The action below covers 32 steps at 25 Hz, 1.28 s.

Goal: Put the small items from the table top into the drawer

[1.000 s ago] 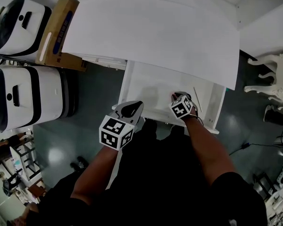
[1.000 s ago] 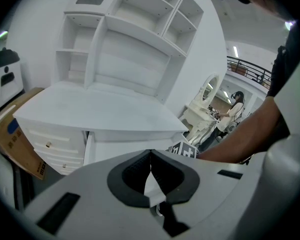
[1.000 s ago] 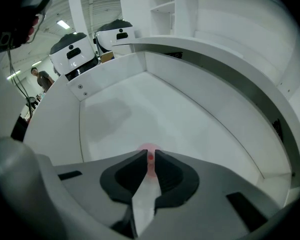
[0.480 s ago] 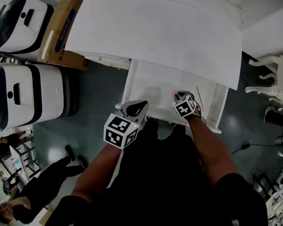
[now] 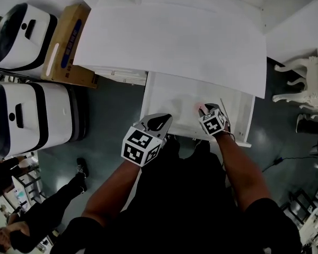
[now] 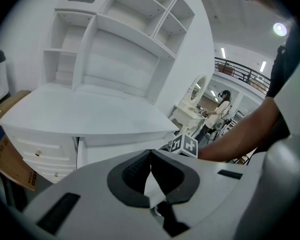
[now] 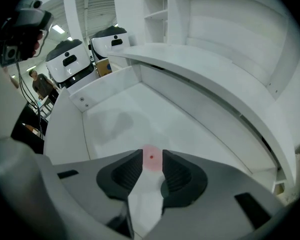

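The white drawer [image 5: 164, 97] stands pulled out under the bare white table top [image 5: 175, 41]. My right gripper [image 5: 205, 109] reaches into the drawer near its front. Its jaws are opening, and a small pink round item [image 7: 151, 159] lies on the drawer floor [image 7: 140, 114] between the fingertips; it also shows as a pink spot [image 5: 201, 108] in the head view. A thin pale stick [image 5: 222, 108] lies at the drawer's right. My left gripper [image 5: 158, 121] hovers at the drawer's front edge, shut and empty [image 6: 150, 151].
Two white-and-black machines [image 5: 21, 30] [image 5: 26, 115] and a cardboard box [image 5: 69, 41] stand left of the desk. White carved furniture [image 5: 302, 83] is at the right. A person [image 5: 42, 216] stands at the lower left. Shelves [image 6: 115, 39] rise behind the table top.
The right gripper has shifted slightly right inside the drawer, and the left gripper has moved a little right along the front edge. The person at the lower left has walked on.
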Each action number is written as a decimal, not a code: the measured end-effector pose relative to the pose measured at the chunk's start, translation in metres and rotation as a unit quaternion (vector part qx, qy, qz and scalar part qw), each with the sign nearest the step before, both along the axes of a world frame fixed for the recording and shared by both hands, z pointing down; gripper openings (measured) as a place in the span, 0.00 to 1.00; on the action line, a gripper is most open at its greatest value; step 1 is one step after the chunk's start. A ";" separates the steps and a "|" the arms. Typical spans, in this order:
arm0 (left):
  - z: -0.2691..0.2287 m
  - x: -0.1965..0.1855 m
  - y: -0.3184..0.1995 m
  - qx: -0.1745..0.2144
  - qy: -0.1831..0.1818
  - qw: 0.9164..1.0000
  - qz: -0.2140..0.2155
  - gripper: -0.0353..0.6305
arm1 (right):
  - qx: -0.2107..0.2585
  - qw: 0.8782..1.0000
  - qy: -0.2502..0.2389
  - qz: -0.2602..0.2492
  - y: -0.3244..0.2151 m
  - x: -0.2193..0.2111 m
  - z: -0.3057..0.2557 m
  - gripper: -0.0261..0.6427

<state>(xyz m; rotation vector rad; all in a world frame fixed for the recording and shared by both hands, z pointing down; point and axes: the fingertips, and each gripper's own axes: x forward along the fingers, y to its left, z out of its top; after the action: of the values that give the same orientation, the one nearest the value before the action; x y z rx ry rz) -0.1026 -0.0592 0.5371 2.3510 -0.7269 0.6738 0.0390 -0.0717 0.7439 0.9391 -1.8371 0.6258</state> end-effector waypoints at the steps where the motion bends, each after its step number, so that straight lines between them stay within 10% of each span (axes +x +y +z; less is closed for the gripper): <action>1: -0.001 0.000 0.000 0.002 0.001 1.000 0.005 0.07 | 0.008 1.000 -0.001 0.005 -0.001 0.001 -0.006 0.21; 13: -0.015 0.003 -0.003 0.034 0.014 0.999 0.037 0.07 | 0.098 0.973 -0.147 0.146 -0.004 -0.003 -0.115 0.09; 32: -0.052 0.101 0.096 0.059 0.064 0.996 -0.026 0.07 | 0.171 0.949 -0.254 0.080 0.111 0.047 -0.250 0.08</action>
<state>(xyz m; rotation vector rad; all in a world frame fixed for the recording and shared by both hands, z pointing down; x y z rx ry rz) -0.0019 0.0371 0.4850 2.4473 -0.7866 0.4645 0.0864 0.0392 0.4938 1.2485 -2.3995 0.7092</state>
